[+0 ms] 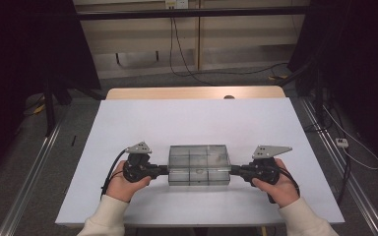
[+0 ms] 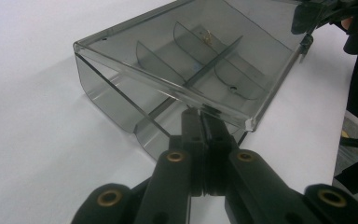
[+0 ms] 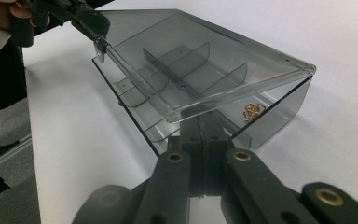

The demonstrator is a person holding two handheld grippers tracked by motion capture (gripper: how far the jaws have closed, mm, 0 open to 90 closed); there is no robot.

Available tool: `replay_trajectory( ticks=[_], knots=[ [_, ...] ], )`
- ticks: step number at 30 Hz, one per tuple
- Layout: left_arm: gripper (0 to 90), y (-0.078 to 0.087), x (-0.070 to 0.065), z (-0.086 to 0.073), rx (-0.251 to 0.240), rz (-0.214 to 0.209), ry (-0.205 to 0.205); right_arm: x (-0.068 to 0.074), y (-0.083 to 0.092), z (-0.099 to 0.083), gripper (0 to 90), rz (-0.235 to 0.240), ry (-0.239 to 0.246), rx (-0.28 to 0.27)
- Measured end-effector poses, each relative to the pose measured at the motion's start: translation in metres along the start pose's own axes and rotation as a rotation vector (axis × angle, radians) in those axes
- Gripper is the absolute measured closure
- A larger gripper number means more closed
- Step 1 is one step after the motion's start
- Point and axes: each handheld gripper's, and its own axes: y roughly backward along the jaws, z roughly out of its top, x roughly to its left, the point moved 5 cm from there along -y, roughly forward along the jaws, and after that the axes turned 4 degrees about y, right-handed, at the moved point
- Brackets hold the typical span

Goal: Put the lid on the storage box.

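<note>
A smoky clear plastic box (image 1: 199, 164) with inner dividers sits near the front of the white table (image 1: 192, 118). Its lid (image 2: 168, 56) stands slightly ajar over the compartments. A small gold trinket (image 3: 254, 111) lies in one end compartment. My left gripper (image 1: 166, 169) meets the box's left end, jaws shut, tips (image 2: 203, 114) tucked just under the lid's edge. My right gripper (image 1: 232, 170) does the same at the right end, jaws shut, tips (image 3: 205, 119) under the lid's rim (image 3: 205, 46). Each gripper view shows the other gripper at the far end (image 2: 307, 18) (image 3: 84, 16).
A wooden strip (image 1: 192, 92) runs along the table's far edge. Metal rails (image 1: 34, 162) flank the table on the floor. Cables (image 1: 177, 49) trail over the floor behind, and dark stands rise at both sides.
</note>
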Motion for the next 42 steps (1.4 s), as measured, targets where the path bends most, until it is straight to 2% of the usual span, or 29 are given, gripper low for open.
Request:
replay_trajectory(
  ticks=[38,42],
  knots=[
    [88.0,0.005,-0.007,-0.017,0.036,0.016,-0.014,0.009,0.005,-0.016,90.0,0.005,0.003,0.024],
    [88.1,0.005,-0.009,-0.019,0.043,0.004,-0.017,0.010,0.006,-0.018,90.0,0.002,0.002,0.024]
  ],
)
